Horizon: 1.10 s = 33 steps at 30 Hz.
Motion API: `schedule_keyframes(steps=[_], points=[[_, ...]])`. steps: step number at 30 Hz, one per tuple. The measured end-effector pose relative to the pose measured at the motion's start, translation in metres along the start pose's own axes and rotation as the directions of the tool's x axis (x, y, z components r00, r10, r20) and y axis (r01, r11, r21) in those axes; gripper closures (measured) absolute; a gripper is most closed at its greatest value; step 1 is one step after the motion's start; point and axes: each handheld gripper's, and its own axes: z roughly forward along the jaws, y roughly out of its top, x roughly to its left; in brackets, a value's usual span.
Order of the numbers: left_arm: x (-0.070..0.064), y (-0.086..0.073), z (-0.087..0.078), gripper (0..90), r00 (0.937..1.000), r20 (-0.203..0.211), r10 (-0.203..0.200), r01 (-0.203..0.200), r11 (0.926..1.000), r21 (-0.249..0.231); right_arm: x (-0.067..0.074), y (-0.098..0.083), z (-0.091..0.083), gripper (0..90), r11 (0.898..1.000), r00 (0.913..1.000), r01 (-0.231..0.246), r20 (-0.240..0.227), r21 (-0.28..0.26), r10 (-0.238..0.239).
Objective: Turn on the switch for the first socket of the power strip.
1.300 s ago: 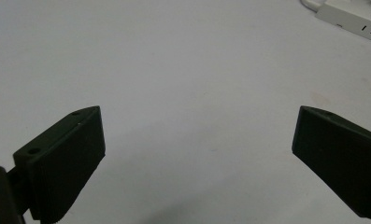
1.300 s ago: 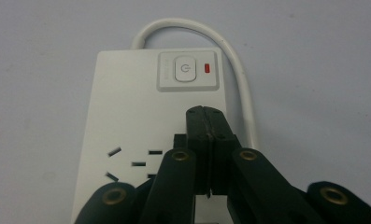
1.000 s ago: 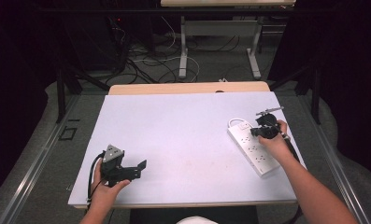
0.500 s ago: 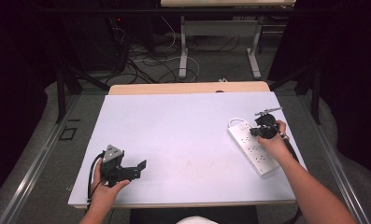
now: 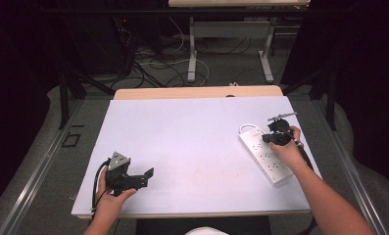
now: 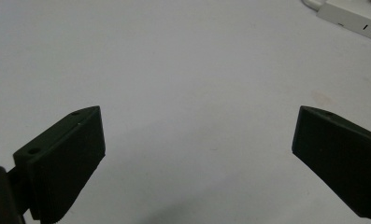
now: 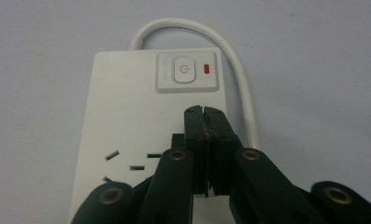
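Nothing has shifted over the last second. My right gripper (image 7: 204,112) stays pinched fully together, holding nothing, its tips just short of the power button (image 7: 183,70) on the white power strip (image 5: 266,155); the press seems not yet made. Far left of the strip, my left gripper (image 6: 197,140) rests wide apart and empty.

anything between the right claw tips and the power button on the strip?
Nothing: in the right gripper view, bare white casing of the power strip separates the shut right claw from the power button.
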Motion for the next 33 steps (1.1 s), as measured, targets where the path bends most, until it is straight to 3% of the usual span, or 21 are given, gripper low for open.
schedule_keyframes(steps=[19, 33], points=[[0.0001, 0.0001, 0.0009, 2.5, 1.0, 0.004, 0.001, -0.001, 1.0, 0.007, -0.0027, 0.0, -0.0027, 77.9, 0.999, 0.999, -0.045, 0.001, 0.022, 0.045], [0.0005, 0.0, 0.0013, 2.9, 1.0, 0.004, -0.001, 0.001, 1.0, 0.008, -0.0011, 0.0002, -0.0035, 58.4, 0.999, 0.9986, -0.051, -0.01, 0.017, 0.051]])
